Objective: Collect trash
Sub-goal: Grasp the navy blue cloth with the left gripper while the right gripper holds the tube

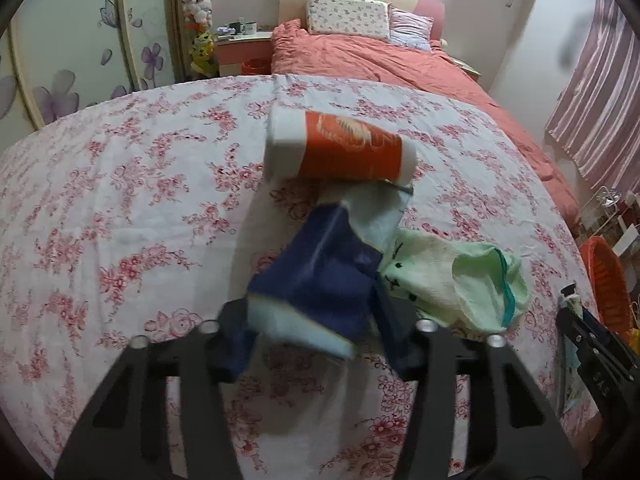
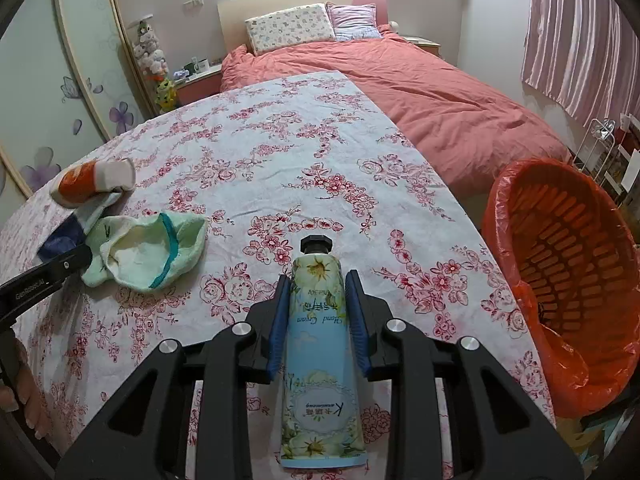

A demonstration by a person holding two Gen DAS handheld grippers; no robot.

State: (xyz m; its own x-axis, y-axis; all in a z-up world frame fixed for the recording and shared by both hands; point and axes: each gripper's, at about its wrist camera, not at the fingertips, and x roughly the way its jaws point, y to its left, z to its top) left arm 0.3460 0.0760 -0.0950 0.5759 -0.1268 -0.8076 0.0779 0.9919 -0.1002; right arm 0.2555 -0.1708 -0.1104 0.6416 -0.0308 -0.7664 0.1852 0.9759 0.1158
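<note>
Gripping a blurred navy packet [image 1: 320, 280], left gripper [image 1: 320, 320]; right gripper [image 2: 318, 320] clamps hand-cream tube [image 2: 318, 360].

Towel [image 2: 152, 256] left of tube [image 2: 318, 344] — basket [image 2: 560, 280] right.

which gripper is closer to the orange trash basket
Right. The right gripper, holding the hand cream tube, sits just beside the basket; the left gripper is across the table by the blue packet.
</note>
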